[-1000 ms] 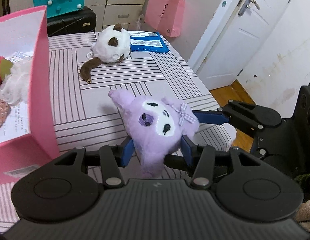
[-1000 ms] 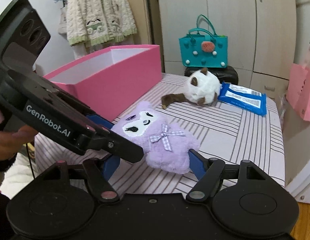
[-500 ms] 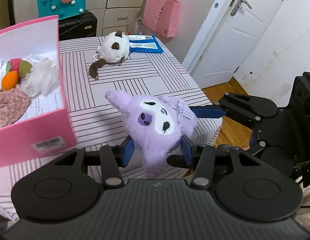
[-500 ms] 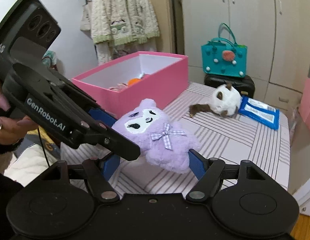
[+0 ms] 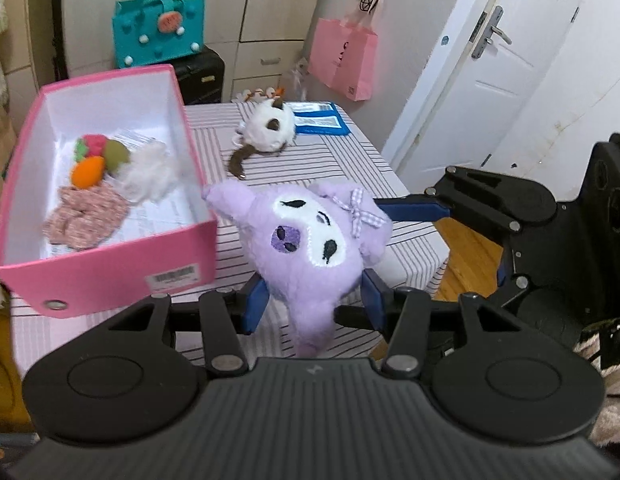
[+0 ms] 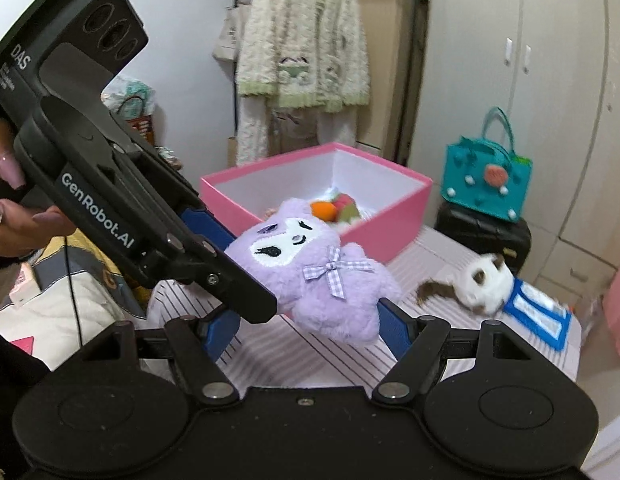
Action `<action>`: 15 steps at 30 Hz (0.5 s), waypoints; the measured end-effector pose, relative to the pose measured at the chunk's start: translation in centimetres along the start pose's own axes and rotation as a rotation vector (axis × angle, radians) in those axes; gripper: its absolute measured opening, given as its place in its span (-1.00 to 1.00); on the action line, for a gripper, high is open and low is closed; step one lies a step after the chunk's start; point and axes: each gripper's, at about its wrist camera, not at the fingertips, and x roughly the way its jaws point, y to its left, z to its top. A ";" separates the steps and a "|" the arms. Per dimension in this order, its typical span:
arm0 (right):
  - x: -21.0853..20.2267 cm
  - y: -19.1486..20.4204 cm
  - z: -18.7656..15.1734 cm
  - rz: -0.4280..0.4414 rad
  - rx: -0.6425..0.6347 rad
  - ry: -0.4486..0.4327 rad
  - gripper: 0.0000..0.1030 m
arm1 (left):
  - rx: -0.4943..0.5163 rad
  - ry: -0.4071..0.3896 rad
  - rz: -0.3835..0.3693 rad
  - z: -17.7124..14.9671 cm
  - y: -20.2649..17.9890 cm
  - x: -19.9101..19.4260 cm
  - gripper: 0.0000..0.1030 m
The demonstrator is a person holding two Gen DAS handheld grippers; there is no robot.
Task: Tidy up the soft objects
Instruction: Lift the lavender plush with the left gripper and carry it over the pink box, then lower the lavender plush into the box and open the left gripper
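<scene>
We grip the purple plush (image 5: 310,240) with both claws, lifted off the striped tabletop (image 5: 334,160). Left claw (image 5: 312,300) clamps its lower body, blue pads pressed into the fur. Right claw (image 6: 310,326) is clamped on it from the other side, one finger partly hidden behind the left claw's body. Pink box (image 5: 110,268) sits ahead-left of the left claw, soft toys inside. White-brown plush (image 5: 268,132) lies further ahead on the tabletop, beside a blue packet (image 5: 322,124).
</scene>
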 end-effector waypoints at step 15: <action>3.5 3.0 4.9 0.026 -0.071 -0.039 0.53 | -0.023 -0.070 0.076 0.8 5.1 -3.6 -0.07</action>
